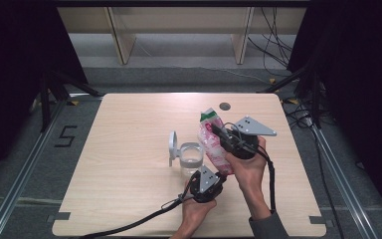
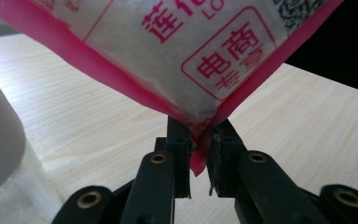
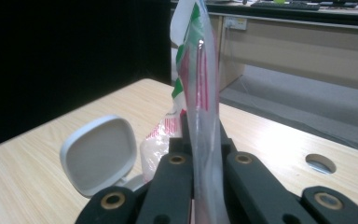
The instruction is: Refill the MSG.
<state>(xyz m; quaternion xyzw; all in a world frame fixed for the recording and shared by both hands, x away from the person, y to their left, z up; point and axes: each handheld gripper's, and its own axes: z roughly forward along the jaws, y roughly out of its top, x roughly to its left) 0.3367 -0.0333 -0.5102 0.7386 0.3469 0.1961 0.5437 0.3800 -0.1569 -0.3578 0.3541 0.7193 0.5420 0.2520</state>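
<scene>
A pink-and-white plastic bag (image 1: 214,144) with a green top is held tilted above the table between my two grippers. My left gripper (image 1: 221,175) is shut on its bottom corner; in the left gripper view the pink seam of the bag (image 2: 191,51) is pinched between the jaws of the left gripper (image 2: 199,140). My right gripper (image 1: 216,130) is shut on the bag's upper part, and in the right gripper view the bag (image 3: 198,70) rises edge-on from the right gripper (image 3: 200,135). A clear container (image 1: 191,158) with its white lid (image 1: 172,147) flipped open stands just left of the bag.
The light wooden table (image 1: 129,149) has a round cable hole (image 1: 224,106) near its far edge. Black cables trail from both grippers toward the near edge. The container's lid (image 3: 100,154) stands close to the bag's lower half.
</scene>
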